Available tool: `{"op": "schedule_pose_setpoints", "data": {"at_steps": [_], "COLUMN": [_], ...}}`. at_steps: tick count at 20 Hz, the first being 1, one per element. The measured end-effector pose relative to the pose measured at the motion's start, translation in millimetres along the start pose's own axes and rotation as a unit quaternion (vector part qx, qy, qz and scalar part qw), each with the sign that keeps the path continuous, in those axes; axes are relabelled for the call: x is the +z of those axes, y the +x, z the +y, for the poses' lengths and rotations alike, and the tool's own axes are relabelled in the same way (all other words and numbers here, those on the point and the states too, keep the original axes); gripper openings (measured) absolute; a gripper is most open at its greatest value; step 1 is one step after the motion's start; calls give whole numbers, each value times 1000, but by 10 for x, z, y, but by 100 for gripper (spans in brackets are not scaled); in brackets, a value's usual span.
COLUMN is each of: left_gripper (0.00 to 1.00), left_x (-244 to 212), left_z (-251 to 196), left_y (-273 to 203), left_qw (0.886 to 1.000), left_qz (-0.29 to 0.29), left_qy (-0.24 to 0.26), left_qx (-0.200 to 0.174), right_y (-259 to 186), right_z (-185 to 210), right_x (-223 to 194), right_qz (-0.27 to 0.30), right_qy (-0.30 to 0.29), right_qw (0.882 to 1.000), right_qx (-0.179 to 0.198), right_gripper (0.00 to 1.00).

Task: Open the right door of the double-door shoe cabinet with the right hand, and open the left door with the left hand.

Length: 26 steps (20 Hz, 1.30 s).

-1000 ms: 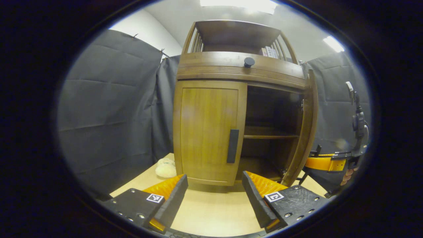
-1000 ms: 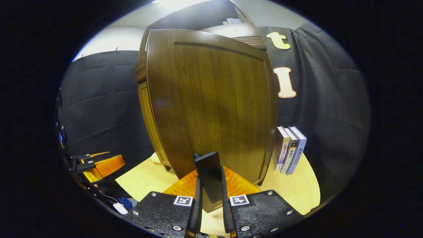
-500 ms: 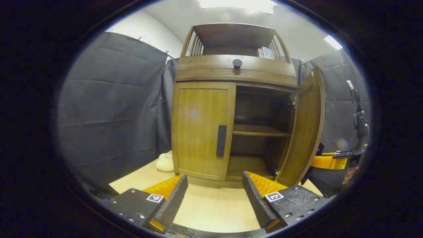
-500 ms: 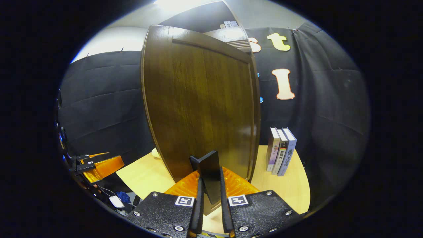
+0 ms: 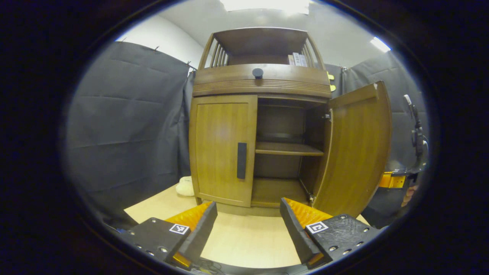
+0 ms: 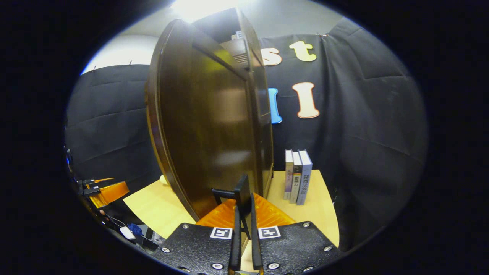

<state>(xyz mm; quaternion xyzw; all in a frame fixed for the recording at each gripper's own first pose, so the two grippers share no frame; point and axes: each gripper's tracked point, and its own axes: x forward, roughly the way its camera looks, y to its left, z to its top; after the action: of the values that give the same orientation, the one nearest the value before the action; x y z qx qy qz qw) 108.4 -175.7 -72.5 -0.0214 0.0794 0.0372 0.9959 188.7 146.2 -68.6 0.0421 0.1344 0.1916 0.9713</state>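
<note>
One door down: right door (image 5: 357, 152) has swung wide since a second ago, right hand-held gripper (image 6: 243, 244) clamped on its handle (image 6: 243, 193); left hand-held gripper (image 5: 248, 229) gapes empty before closed left door (image 5: 221, 149).

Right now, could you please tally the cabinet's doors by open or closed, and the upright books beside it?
Open brown wooden cabinet doors: 1, the right door, its black handle clamped in the right gripper
Closed brown wooden doors: 1, the left door
Upright books on the pale wooden table: 3
Total: 5
</note>
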Motion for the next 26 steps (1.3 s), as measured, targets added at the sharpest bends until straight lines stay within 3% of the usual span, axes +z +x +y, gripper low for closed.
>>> {"op": "schedule_pose_setpoints", "data": {"at_steps": [3,6,19,21,22,23,26], "left_gripper": [100,100,100,94,94,94,94], "left_x": [8,18,-184,-181,-172,-150,-15], "left_z": [-136,-210,-61,-33,-22,6,149], "left_y": [5,-21,90,121,143,184,490], "left_qw": [1000,1000,1000,1000,1000,1000,1000], "left_qz": [0,0,29,30,28,26,23], "left_qy": [4,5,1,0,1,2,5], "left_qx": [-5,-6,11,8,6,4,-6], "right_y": [-6,-2,-29,-115,-143,-179,-275], "right_z": [135,2,11,2,-57,-103,-295], "right_x": [-15,20,-13,-64,-87,-99,-130], "right_qz": [1,-3,4,10,11,11,22], "right_qy": [14,-17,-6,-1,-6,-10,-16], "right_qw": [1000,1000,1000,1000,1000,1000,997], "right_qx": [28,21,2,-1,-15,-25,-72], "right_gripper": [7,7,7,12,23,23,63]}}
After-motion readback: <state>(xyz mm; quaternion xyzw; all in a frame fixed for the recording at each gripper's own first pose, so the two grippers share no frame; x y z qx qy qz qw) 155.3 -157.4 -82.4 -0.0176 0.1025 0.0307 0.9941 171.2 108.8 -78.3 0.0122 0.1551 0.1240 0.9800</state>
